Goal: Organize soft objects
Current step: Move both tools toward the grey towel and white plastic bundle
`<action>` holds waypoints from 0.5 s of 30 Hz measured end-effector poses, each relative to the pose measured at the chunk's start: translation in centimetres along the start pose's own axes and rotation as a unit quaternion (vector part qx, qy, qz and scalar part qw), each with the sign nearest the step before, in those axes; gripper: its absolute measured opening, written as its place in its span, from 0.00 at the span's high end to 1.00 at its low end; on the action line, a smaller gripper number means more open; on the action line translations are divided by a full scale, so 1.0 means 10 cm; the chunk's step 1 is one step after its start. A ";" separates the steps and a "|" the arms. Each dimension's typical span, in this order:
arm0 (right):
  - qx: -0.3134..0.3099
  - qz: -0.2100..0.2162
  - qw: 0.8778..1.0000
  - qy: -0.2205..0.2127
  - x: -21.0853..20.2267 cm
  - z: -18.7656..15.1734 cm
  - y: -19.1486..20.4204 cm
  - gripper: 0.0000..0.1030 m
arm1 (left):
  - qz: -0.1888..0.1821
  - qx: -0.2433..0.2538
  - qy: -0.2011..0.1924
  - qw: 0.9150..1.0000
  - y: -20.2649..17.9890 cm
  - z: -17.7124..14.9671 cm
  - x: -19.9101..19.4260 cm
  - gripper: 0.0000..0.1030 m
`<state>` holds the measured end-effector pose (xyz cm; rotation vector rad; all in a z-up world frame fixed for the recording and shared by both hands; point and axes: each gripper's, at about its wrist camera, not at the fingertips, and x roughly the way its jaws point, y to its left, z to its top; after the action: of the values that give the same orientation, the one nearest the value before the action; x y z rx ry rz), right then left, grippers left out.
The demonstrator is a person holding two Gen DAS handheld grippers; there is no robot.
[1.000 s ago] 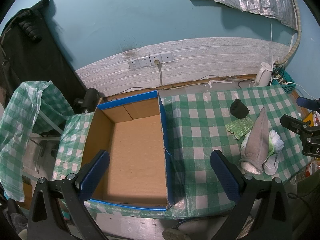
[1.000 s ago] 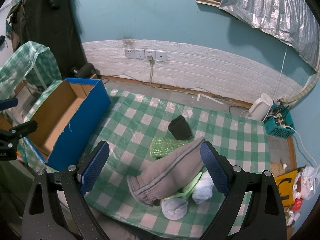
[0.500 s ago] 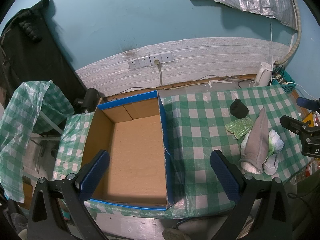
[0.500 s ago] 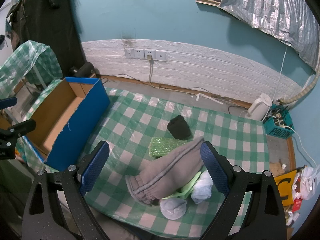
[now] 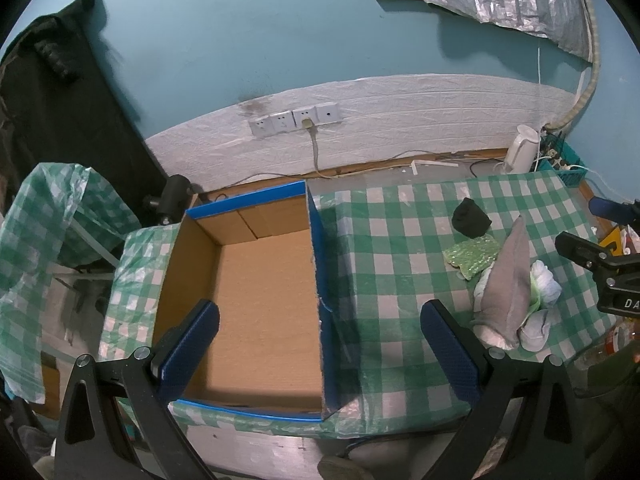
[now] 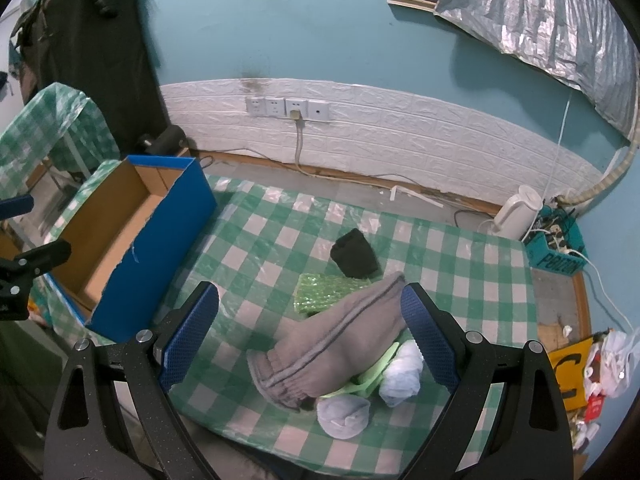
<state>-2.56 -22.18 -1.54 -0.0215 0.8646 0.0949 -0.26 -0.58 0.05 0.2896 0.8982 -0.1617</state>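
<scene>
An empty blue cardboard box (image 5: 260,304) (image 6: 132,248) stands at the left end of the green checked table (image 5: 392,248) (image 6: 256,240). At the right end lies a heap of soft things: a grey striped garment (image 6: 332,340) (image 5: 506,284), a green sponge cloth (image 6: 320,294) (image 5: 472,256), a black bundle (image 6: 354,254) (image 5: 470,218), pale blue rolled socks (image 6: 402,372) (image 5: 544,278) and a grey-blue sock ball (image 6: 344,416). My left gripper (image 5: 320,340) hovers open over the box's near right wall. Open too, my right gripper (image 6: 312,332) hangs above the grey garment, holding nothing.
A white kettle (image 6: 516,212) and a teal crate of cables (image 6: 556,244) sit on the floor by the wall at the right. A checked-covered stand (image 5: 44,240) and dark hanging clothes (image 5: 48,92) are to the left. Wall sockets (image 5: 296,118) are behind.
The right wrist view has crept slightly forward and right, so the soft heap sits a touch lower-left. The left gripper and all objects stay put.
</scene>
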 end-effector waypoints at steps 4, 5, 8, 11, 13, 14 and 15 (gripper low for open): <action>0.003 -0.004 1.000 0.004 0.00 -0.01 -0.09 0.11 | -0.010 -0.003 0.003 1.000 -0.05 0.02 -0.01 0.01; 0.004 -0.006 1.000 0.005 0.00 -0.01 -0.11 0.11 | -0.011 -0.002 0.003 1.000 -0.07 0.02 -0.01 0.01; 0.009 -0.010 1.000 0.008 0.04 -0.04 -0.17 0.11 | -0.015 0.002 0.003 1.000 -0.12 0.04 0.02 0.01; 0.013 -0.016 1.000 0.012 0.06 -0.08 -0.22 0.11 | -0.016 0.012 0.009 1.000 -0.22 0.05 0.08 0.01; 0.018 -0.021 1.000 0.015 0.07 -0.10 -0.28 0.11 | -0.017 0.019 0.014 1.000 -0.28 0.05 0.12 0.01; 0.020 -0.024 0.999 0.017 0.07 -0.11 -0.31 0.11 | -0.018 0.024 0.015 0.999 -0.32 0.05 0.13 0.01; 0.022 -0.027 0.999 0.018 0.08 -0.12 -0.34 0.11 | -0.018 0.029 0.017 0.999 -0.36 0.05 0.15 0.01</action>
<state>-2.62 -25.57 -2.93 -0.0049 0.9021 0.0251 0.10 -4.21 -1.44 0.3307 0.9343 -0.2158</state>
